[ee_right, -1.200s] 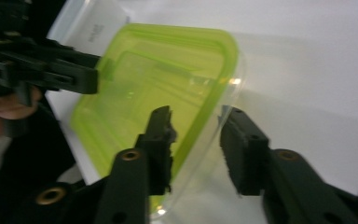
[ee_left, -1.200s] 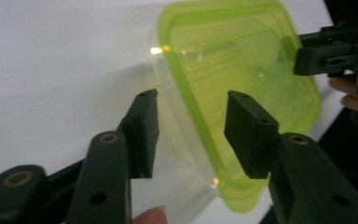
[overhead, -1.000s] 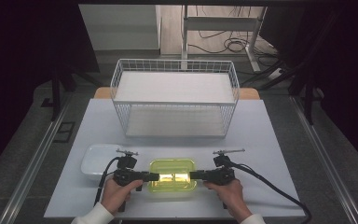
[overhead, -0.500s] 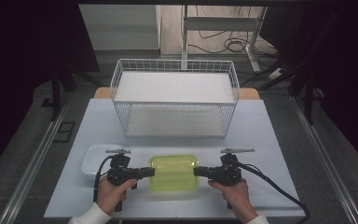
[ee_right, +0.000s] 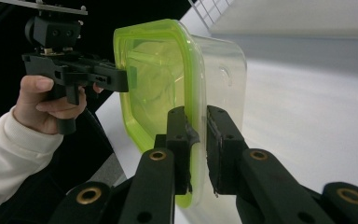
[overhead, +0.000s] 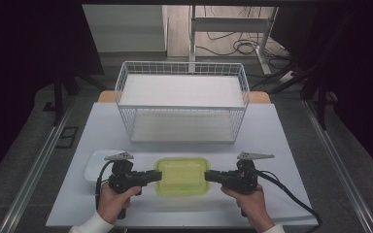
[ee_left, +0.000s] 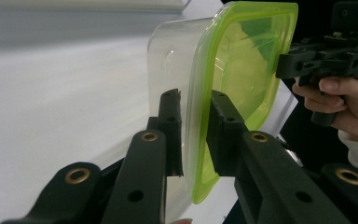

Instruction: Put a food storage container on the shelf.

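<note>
A clear plastic container with a yellow-green lid (overhead: pixel 182 175) hangs a little above the white table, held level between both grippers. My left gripper (overhead: pixel 158 174) grips its left rim; its jaws have just been closing, and the pads (ee_left: pixel 170 116) now press on the lid edge (ee_left: pixel 242 60). My right gripper (overhead: pixel 208 175) grips the right rim the same way. Its jaws have also just been closing, and they clamp the lid's edge (ee_right: pixel 154 74) at the fingertips (ee_right: pixel 196 116). The left gripper (ee_right: pixel 123 79) is at the container's far rim in the right gripper view.
A white wire basket (overhead: pixel 182 104) stands at the middle back of the table (overhead: pixel 272 131). A shallow white tray (overhead: pixel 97 162) lies just left of the left hand. Beyond the table edges are dark floor and metal rails.
Both grippers closed onto the container's rim at either end. Both hands then rose a little with the container between them.
</note>
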Available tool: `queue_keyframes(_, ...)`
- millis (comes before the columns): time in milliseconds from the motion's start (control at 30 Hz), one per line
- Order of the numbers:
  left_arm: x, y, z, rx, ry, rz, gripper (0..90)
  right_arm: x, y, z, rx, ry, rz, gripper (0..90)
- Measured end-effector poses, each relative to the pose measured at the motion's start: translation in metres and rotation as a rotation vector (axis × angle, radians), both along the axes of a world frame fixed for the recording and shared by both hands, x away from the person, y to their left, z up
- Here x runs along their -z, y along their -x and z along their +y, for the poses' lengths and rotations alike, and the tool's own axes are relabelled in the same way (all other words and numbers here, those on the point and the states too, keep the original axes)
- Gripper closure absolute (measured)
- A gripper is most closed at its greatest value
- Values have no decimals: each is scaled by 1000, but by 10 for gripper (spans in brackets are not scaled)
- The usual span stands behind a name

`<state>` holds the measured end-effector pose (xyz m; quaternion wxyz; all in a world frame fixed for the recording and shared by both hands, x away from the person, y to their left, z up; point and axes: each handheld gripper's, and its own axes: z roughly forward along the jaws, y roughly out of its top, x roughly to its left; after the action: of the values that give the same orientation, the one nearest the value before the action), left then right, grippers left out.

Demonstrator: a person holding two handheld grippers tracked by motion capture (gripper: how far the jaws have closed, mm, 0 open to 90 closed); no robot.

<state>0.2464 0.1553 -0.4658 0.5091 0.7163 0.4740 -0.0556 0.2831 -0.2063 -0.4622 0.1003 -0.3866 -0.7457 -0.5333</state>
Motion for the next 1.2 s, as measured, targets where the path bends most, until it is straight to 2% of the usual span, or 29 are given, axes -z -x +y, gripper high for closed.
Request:
queue_keyframes(67,-2,1,-1,0,-13,-16,775,-6,2,1,-7,33,-50,794)
queue_keyframes(133,-2,1,0,2,-6,-19,777,-12,4,2,-11,46,-90,794)
queue_keyframes(167,-4,1,1,6,6,-32,777,-15,5,2,-15,45,-101,794)
queue_keyframes(200,-4,1,1,6,6,-32,777,-15,5,2,-15,45,-101,794)
queue_keyframes(233,-6,2,1,7,3,-54,777,-18,6,2,-19,50,-122,794)
queue_keyframes(267,-6,2,1,7,3,-54,777,-18,6,2,-19,50,-122,794)
queue_keyframes(300,-8,2,1,11,5,-72,778,-20,6,2,-22,53,-140,793)
queue_keyframes(533,-14,3,1,11,3,-108,778,-27,8,2,-28,55,-187,793)
queue_keyframes(633,-21,2,0,21,1,-146,777,-32,7,0,-27,34,-209,793)
queue_keyframes(733,-25,1,-1,17,-4,-157,776,-35,6,-1,-25,32,-220,793)
queue_keyframes(800,-29,-1,0,13,-3,-166,777,-39,5,0,-25,40,-243,793)
queue_keyframes(933,-38,-2,2,7,13,-189,776,-49,3,1,-28,36,-271,793)
queue_keyframes(1033,-46,-5,2,7,12,-208,772,-52,1,2,-28,54,-280,793)
queue_keyframes(1200,-57,-10,2,13,40,-208,769,-62,-3,0,-18,39,-294,794)
